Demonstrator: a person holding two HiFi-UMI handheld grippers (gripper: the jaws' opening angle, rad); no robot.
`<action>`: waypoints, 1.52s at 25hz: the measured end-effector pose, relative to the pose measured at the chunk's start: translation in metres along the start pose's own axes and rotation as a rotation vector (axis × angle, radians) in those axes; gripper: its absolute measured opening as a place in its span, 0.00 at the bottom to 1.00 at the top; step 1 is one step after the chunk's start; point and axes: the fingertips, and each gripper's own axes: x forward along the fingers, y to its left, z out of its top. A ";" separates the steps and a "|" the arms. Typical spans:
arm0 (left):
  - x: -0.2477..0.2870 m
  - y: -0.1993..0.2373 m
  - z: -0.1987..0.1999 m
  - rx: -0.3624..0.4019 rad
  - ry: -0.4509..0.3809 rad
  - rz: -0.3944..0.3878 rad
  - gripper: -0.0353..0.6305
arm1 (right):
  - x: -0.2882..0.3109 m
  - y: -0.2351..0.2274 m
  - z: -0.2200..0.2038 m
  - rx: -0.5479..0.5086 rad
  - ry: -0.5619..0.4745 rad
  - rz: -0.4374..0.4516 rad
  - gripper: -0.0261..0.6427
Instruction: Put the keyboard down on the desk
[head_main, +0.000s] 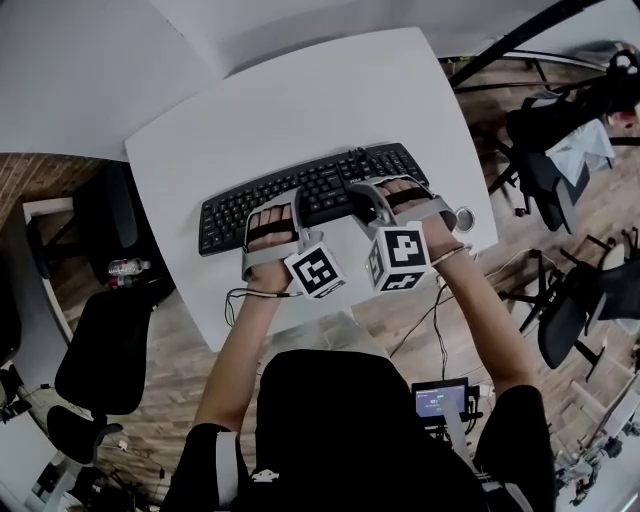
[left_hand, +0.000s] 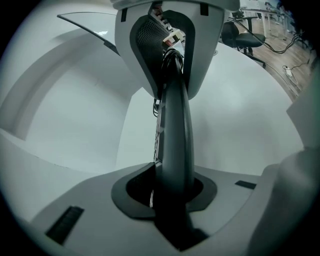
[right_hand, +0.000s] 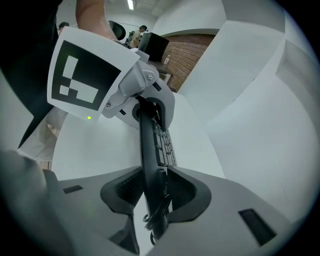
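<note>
A black keyboard (head_main: 300, 195) stretches across the near half of the white desk (head_main: 300, 100); I cannot tell whether it rests on the top. My left gripper (head_main: 272, 208) holds its near edge left of centre. In the left gripper view the keyboard (left_hand: 172, 150) runs edge-on between the jaws of the left gripper (left_hand: 172, 192), which are shut on it. My right gripper (head_main: 395, 195) sits at the near edge right of centre. In the right gripper view the keyboard (right_hand: 150, 155) passes between the jaws of the right gripper (right_hand: 155, 192), with dark gaps on both sides, so it is open.
A small round object (head_main: 463, 217) sits at the desk's right edge. Black office chairs stand to the left (head_main: 100, 350) and right (head_main: 560, 310) on the wooden floor. A bottle (head_main: 128, 267) lies left of the desk. A small screen (head_main: 445, 400) hangs at the person's waist.
</note>
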 end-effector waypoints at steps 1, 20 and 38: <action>0.001 0.001 -0.001 0.001 0.002 0.009 0.20 | 0.000 0.000 0.000 -0.005 0.003 0.000 0.27; -0.007 -0.010 0.008 -0.122 -0.116 -0.073 0.28 | 0.007 0.007 -0.003 -0.070 0.028 -0.029 0.28; -0.017 -0.033 0.007 -0.092 -0.134 -0.072 0.35 | 0.020 0.021 -0.014 -0.118 0.049 -0.121 0.32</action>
